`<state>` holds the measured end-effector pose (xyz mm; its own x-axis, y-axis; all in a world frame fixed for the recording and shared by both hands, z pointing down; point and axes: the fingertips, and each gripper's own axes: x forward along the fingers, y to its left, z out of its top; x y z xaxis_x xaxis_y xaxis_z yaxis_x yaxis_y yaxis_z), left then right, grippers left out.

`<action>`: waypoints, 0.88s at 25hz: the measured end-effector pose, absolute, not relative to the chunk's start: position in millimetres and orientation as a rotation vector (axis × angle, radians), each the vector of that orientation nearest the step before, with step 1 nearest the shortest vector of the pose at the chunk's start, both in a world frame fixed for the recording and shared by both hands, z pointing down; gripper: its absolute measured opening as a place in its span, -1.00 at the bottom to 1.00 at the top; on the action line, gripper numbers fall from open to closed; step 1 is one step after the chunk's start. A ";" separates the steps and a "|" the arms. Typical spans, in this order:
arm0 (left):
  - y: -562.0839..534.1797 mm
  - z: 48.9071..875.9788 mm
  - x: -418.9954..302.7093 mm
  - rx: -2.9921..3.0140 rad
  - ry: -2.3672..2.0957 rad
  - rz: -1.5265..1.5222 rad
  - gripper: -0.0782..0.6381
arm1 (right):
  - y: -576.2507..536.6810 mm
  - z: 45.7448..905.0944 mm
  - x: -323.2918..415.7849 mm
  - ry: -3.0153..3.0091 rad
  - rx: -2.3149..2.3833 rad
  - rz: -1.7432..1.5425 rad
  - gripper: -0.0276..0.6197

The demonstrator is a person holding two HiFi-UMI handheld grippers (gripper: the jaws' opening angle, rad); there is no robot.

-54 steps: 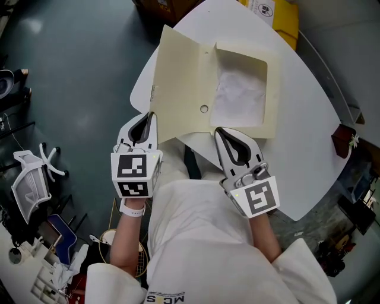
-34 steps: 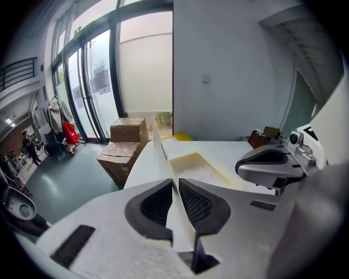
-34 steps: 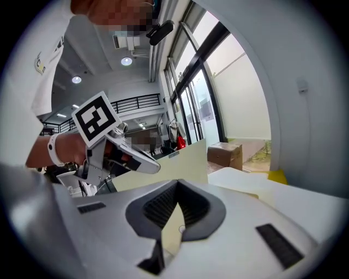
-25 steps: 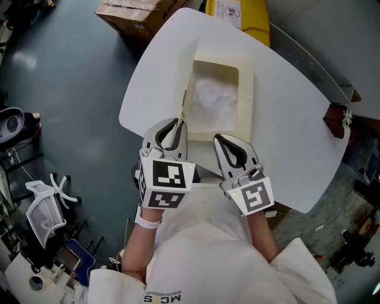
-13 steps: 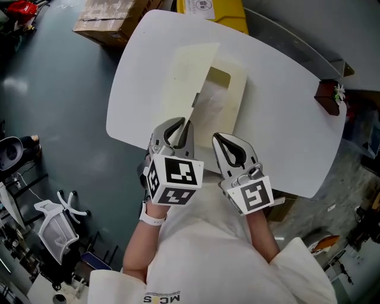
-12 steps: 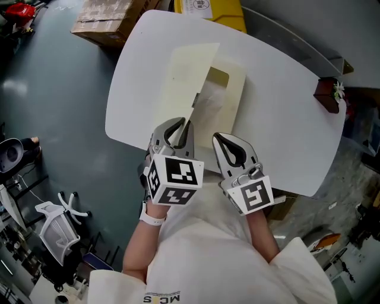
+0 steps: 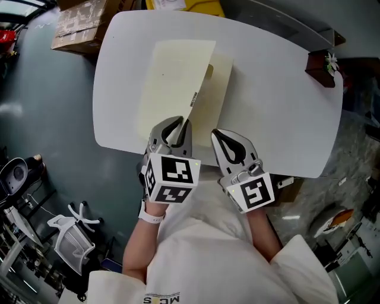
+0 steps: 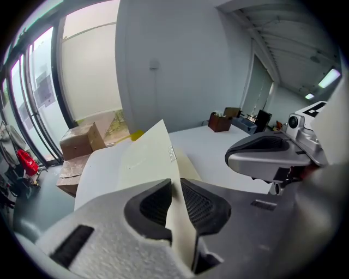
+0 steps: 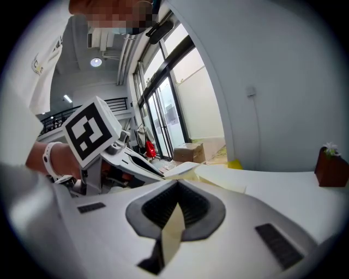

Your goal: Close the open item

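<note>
A cream flat box lies on the white table (image 7: 279,101). Its cover (image 7: 172,83) slants low over the base (image 7: 218,83) and hides nearly all of the inside. My left gripper (image 7: 180,123) holds the cover's near edge, and in the left gripper view the cover (image 8: 147,158) runs between both pads (image 8: 200,202). Its jaws are opening slightly with the cover still between them. My right gripper (image 7: 216,135) sits just to the right at the base's near edge. In the right gripper view it (image 9: 177,201) is shut on a cream flap (image 9: 173,231).
A small brown planter (image 7: 322,62) stands at the table's far right corner. A cardboard box (image 7: 77,27) and a yellow box (image 7: 184,5) lie on the floor beyond the table. A white chair (image 7: 68,240) is at the lower left.
The cover has swung from lying open at the left, through upright, down to the right over the base. My left gripper travelled right with it. The right gripper stayed in place.
</note>
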<state>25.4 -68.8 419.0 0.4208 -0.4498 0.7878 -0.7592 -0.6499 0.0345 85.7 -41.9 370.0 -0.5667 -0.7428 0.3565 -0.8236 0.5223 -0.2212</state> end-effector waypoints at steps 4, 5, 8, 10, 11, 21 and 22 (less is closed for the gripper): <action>-65.0 431.2 41.9 2.311 -0.975 1.129 -0.64 | -41.5 376.8 98.1 -2.521 1.368 0.560 -0.87; -64.0 434.9 45.8 2.314 -0.961 1.137 -0.64 | -41.7 378.9 100.9 -2.514 1.378 0.564 -0.87; -61.1 445.1 53.7 2.318 -0.924 1.152 -0.63 | -42.8 384.5 105.9 -2.491 1.407 0.579 -0.87; -58.4 451.5 57.9 2.317 -0.900 1.161 -0.63 | -43.5 388.2 107.8 -2.477 1.423 0.598 -0.87; -56.7 455.2 60.4 2.316 -0.887 1.167 -0.63 | -43.4 390.7 109.6 -2.469 1.429 0.608 -0.87; -42.9 492.3 79.1 2.290 -0.783 1.167 -0.59 | -42.6 414.1 124.5 -2.416 1.455 0.630 -0.87; -41.3 495.3 78.6 2.288 -0.774 1.175 -0.59 | -42.2 415.3 124.0 -2.413 1.458 0.635 -0.87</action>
<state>78.6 -41.3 495.3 0.4794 -0.2734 0.8339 -0.6584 -0.7404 0.1357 124.0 -42.2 415.3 -0.4675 -0.7743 0.4266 -0.8840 0.4041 -0.2352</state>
